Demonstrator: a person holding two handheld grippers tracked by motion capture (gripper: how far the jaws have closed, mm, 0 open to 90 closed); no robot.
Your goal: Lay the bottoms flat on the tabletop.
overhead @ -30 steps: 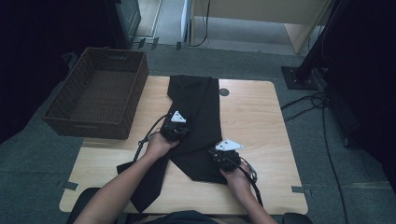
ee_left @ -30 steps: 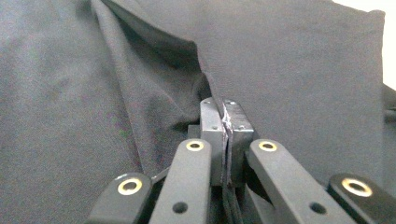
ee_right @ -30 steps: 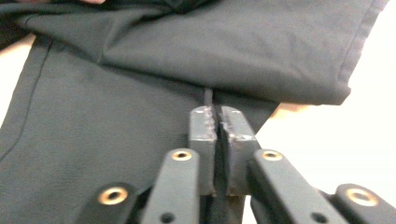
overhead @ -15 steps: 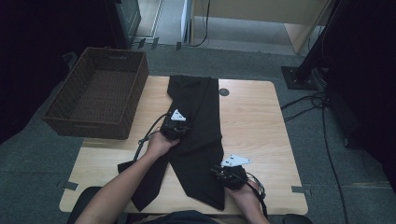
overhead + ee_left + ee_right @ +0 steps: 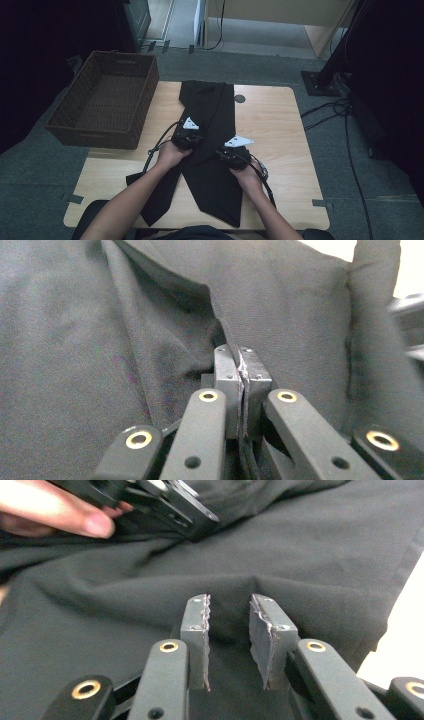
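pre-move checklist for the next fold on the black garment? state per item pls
1. Left gripper shut on the black garment: ok, a pinch of cloth sits between its pads.
2. Right gripper gripping cloth: not ok, its jaws have just been opening and stand apart with a gap over the fabric.
3. Garment on the table: ok, though its near end reaches the table's front edge.
4. Basket free to take it: ok.
5. Right gripper's cable away from the fold: cannot tell.

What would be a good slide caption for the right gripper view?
Right gripper, jaws parted and just opening with nothing between them, over black cloth; left gripper beyond.
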